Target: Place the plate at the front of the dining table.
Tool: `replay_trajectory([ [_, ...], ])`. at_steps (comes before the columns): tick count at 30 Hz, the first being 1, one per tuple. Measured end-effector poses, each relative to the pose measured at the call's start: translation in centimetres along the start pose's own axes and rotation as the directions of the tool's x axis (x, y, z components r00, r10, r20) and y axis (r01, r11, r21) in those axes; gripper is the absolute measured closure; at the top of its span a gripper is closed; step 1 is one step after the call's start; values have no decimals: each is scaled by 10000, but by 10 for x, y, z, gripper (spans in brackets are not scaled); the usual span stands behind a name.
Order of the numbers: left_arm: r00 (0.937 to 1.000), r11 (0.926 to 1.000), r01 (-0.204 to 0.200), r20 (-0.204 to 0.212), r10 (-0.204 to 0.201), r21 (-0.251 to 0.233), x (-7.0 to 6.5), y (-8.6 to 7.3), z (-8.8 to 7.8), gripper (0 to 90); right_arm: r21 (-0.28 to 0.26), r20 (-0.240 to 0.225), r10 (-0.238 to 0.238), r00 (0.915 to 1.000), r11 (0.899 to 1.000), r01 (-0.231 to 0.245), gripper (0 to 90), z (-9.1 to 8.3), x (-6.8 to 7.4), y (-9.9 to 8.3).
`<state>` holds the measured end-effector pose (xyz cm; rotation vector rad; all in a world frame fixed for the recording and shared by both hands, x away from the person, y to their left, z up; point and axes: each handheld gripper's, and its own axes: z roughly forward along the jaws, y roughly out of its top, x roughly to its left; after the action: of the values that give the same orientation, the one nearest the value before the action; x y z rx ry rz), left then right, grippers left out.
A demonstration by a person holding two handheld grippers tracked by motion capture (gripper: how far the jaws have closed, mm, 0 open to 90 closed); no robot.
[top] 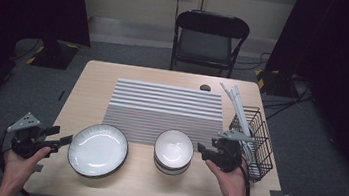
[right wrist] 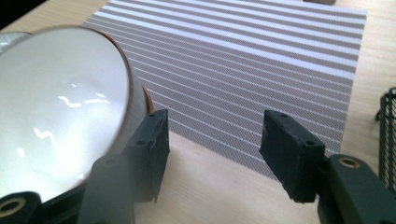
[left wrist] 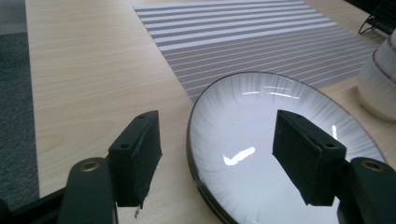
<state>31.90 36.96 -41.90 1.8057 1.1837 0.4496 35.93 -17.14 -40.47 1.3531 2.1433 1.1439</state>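
Observation:
A white plate with a dark rim (top: 98, 149) lies at the table's front left. My left gripper (top: 64, 141) hovers just left of it, held in a hand. In the left gripper view the jaws (left wrist: 217, 158) stand open above the plate's near rim (left wrist: 261, 135), with no pad touching it. A stack of white bowls (top: 173, 151) sits at front centre. My right gripper (top: 202, 149) is open just right of the stack. In the right gripper view the top bowl (right wrist: 56, 107) lies outside the left jaw, and only the table shows between the jaws (right wrist: 215, 154).
A grey striped placemat (top: 165, 108) covers the table's middle behind the dishes. A black wire basket (top: 253, 140) with long white sticks (top: 235, 98) stands at the right edge, close behind the right gripper. A black folding chair (top: 209, 39) stands beyond the table.

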Motion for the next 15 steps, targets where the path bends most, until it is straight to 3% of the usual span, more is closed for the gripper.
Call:
replay_trajectory([
  [5,9992,9994,25,400,-12,-341,-4,7,-3,338,-250,-36,-91,10000,9996,90,407,-5,4,17],
  [9,9978,9995,-75,653,96,-323,-7,9,-1,373,-508,-373,-214,9991,9985,195,381,-5,8,30],
  [14,9967,9997,-148,798,162,-175,-9,11,3,373,-629,-1074,-526,9928,9970,460,348,2,24,49],
  [15,9955,9998,21,949,-4,-182,-9,12,4,373,-626,-1201,-584,9910,9967,511,347,4,28,52],
])
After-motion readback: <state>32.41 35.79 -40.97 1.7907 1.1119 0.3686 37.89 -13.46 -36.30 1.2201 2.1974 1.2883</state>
